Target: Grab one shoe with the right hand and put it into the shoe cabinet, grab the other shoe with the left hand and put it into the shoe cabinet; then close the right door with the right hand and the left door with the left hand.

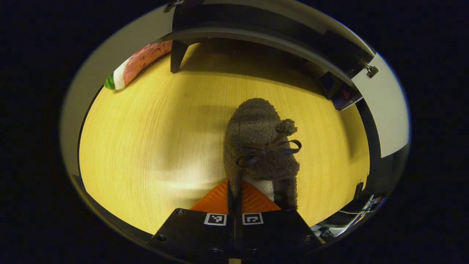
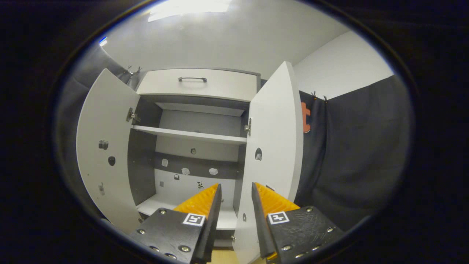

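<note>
Left gripper view: pale wood-grain floor (image 1: 146,146), lit from above, dark furniture legs at the far edge. Fuzzy grey-brown shoe (image 1: 261,146) with pompom and dark ribbon bow hangs over the floor centre. Its long axis runs near to far, toe pointing far, heel at the left gripper (image 1: 234,190). Fingers nearly together, clamped on the heel rim. Plush watermelon slice (image 1: 139,64) lies at far left by the wall.

Right gripper view: white cabinet (image 2: 199,84) straight ahead, flat matte panels, drawer with metal bar handle on top, one shelf (image 2: 188,134) inside, grey back wall with small stickers. Left door (image 2: 106,146) and right door (image 2: 274,146) both swung open. Dark cloth wall to the right, white wall above it. Right gripper (image 2: 236,190) holds nothing, narrow gap between fingers, aimed at the lower compartment beside the right door's near edge.
</note>
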Motion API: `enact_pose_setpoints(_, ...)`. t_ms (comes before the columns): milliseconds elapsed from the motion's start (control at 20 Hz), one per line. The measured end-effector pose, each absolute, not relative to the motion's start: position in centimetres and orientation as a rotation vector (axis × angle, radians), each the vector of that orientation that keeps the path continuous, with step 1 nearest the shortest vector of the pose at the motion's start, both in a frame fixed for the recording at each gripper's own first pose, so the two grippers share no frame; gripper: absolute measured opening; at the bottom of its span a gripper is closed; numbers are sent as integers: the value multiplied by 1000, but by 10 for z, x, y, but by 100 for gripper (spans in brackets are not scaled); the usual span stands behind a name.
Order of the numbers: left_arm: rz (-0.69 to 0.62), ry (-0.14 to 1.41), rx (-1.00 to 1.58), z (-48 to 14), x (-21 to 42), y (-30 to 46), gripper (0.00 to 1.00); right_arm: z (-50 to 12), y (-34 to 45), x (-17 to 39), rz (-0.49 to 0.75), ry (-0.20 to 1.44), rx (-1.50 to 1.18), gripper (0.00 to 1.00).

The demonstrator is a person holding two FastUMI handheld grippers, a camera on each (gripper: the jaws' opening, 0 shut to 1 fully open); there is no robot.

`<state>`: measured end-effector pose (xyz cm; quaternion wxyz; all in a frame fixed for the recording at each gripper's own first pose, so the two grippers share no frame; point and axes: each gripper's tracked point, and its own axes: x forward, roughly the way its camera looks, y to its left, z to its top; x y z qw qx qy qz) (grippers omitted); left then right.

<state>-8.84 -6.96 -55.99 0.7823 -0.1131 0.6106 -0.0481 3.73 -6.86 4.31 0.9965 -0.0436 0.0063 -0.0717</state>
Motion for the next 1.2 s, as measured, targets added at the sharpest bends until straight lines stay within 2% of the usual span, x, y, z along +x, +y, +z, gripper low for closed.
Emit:
enact_pose_setpoints(50,-105,1321,-232,-559,-88,-68,1,43,-70,37,-147,11,-86,44)
enact_pose_setpoints(150,-112,1300,-219,-558,-82,-64,1,45,-72,36,-151,5,-85,47)
enact_pose_setpoints(450,-137,1199,-265,-522,-60,-62,1,44,-75,36,-153,-2,-73,47)
enact_pose_setpoints(1200,-247,725,-308,-302,70,-90,1,43,-81,37,-149,-18,-35,47)
